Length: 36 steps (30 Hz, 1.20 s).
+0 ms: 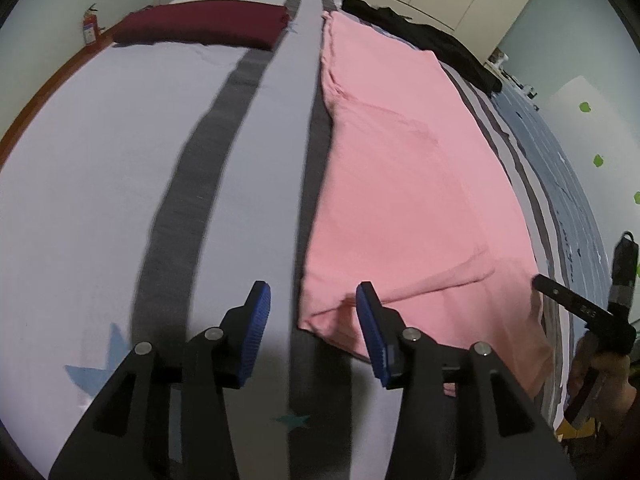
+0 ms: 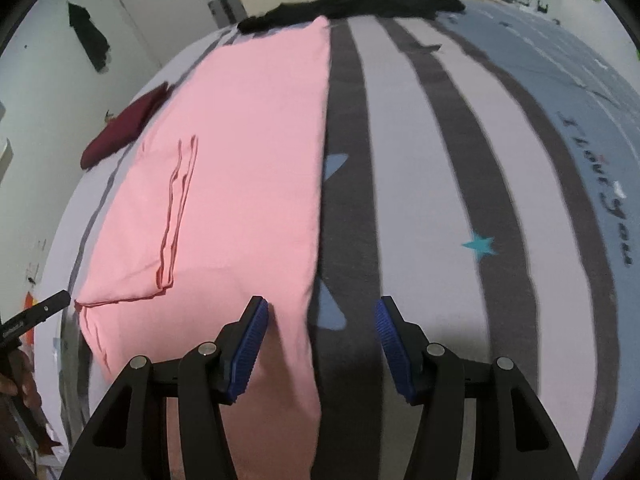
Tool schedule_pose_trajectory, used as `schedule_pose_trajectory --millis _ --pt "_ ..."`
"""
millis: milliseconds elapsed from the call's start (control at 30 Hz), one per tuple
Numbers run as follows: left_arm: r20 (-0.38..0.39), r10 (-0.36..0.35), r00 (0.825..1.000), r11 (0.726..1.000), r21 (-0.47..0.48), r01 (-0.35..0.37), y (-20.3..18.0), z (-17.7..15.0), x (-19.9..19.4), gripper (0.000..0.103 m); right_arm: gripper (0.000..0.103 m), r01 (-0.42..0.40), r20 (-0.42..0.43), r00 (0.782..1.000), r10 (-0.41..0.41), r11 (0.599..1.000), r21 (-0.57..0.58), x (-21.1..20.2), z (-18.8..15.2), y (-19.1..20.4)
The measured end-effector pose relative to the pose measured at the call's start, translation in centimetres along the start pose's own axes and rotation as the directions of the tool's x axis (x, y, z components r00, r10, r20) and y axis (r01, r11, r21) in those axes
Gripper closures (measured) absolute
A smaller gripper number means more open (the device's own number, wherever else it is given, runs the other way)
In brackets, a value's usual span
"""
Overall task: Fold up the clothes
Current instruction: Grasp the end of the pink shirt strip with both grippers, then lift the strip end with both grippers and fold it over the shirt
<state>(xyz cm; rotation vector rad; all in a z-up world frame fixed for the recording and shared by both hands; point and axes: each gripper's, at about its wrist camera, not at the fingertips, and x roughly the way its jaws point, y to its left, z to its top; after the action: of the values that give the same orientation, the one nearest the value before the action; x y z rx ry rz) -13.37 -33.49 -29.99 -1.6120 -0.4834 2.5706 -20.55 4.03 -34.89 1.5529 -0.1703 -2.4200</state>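
A pink garment (image 1: 400, 180) lies folded into a long strip on the striped bed sheet (image 1: 100, 160). My left gripper (image 1: 314, 320) stands open over its near left corner, and the cloth lies loose between the blue pads (image 1: 258, 320). In the right wrist view the pink garment (image 2: 240, 160) has a sleeve folded onto it at the left. My right gripper (image 2: 322, 330) is open astride its near right edge. The left pad (image 2: 252, 340) is over the cloth and the right one over the sheet (image 2: 420, 200). Neither gripper holds anything.
A folded dark red garment (image 1: 204, 24) lies at the far left of the bed, and it also shows in the right wrist view (image 2: 124, 128). A black garment (image 2: 360, 4) sprawls at the far end. A fire extinguisher (image 1: 90, 26) stands by the wall. Cupboards stand behind the bed.
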Motion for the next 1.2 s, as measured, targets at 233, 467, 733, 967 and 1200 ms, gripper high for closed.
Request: schedule_pose_trajectory --millis 233,467,733,967,1200 --pt "-0.013 0.015 1.000 1.000 0.016 -0.015 -0.6 -0.9 1.7 0.055 0.051 -0.032 -0.020 0.999 0.033 0.999 0.008 0.6 -0.5 -0.1" --pt "0.004 0.015 1.000 0.999 0.042 -0.016 -1.3 -0.5 2.2 0.055 0.049 -0.053 -0.037 0.998 0.051 0.998 -0.032 0.8 -0.9 0.9" --pt "0.015 0.029 0.999 0.998 0.064 -0.030 -1.8 -0.5 2.2 0.086 0.054 -0.064 -0.049 0.997 0.062 0.998 -0.025 0.7 -1.6 1.1" --pt "0.045 0.048 0.998 0.994 0.097 -0.052 -2.5 -0.7 0.9 0.094 0.097 -0.086 -0.061 0.995 0.082 0.993 -0.079 0.7 -1.1 2.5" --pt "0.085 0.013 0.996 0.996 0.091 -0.020 -2.9 -1.6 -2.4 0.094 0.099 -0.112 -0.025 0.994 0.110 0.992 -0.056 -2.4 -1.7 2.4"
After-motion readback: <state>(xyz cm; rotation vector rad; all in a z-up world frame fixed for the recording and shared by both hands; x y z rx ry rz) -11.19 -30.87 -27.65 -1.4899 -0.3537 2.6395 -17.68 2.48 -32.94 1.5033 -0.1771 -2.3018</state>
